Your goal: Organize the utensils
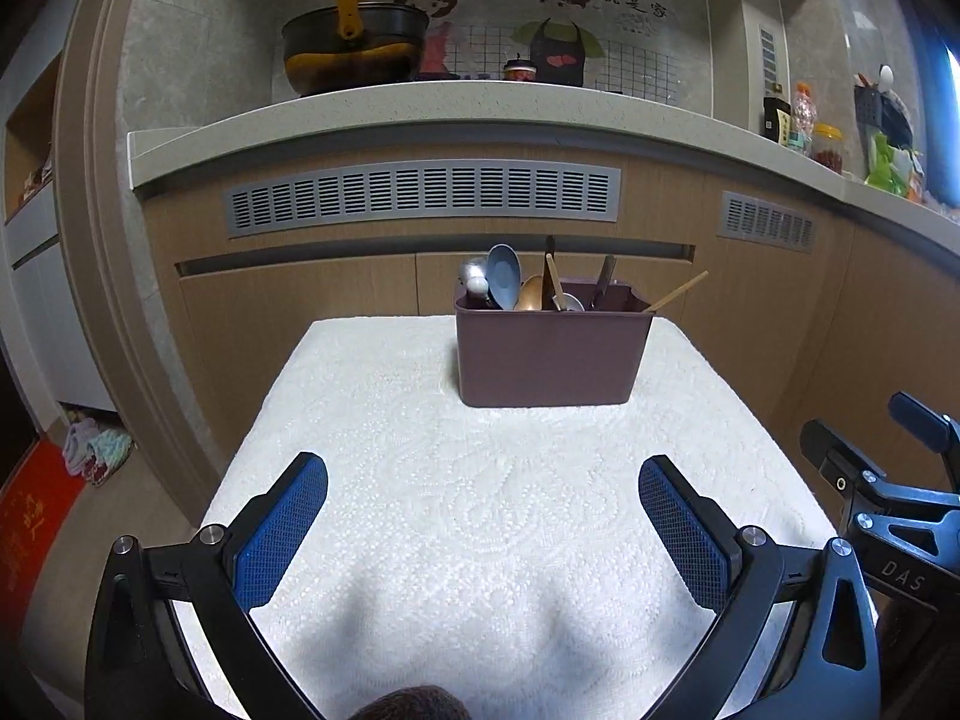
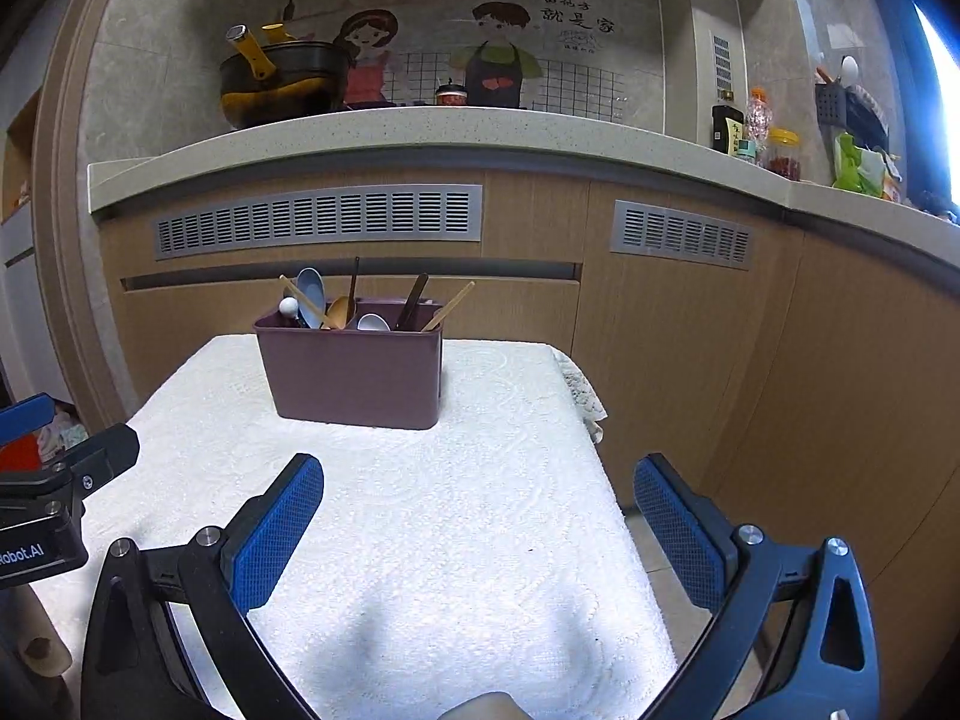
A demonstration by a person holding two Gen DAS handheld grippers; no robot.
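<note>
A maroon plastic utensil holder point(image 1: 549, 357) stands at the far edge of a table covered with a white textured cloth point(image 1: 480, 510). It also shows in the right wrist view point(image 2: 357, 375). Several utensils stand in it: a blue spoon point(image 1: 503, 275), a wooden spoon point(image 1: 532, 294), metal spoons, dark handles and wooden chopsticks point(image 1: 675, 292). My left gripper point(image 1: 483, 519) is open and empty over the near part of the cloth. My right gripper point(image 2: 479, 519) is open and empty, over the cloth near its right edge.
Wooden kitchen cabinets with grey vents point(image 1: 423, 195) stand behind the table. The counter point(image 1: 420, 102) above carries a black pot with a yellow handle point(image 1: 354, 48), bottles and jars point(image 1: 804, 120). The right gripper's body point(image 1: 888, 498) shows at the left view's right edge.
</note>
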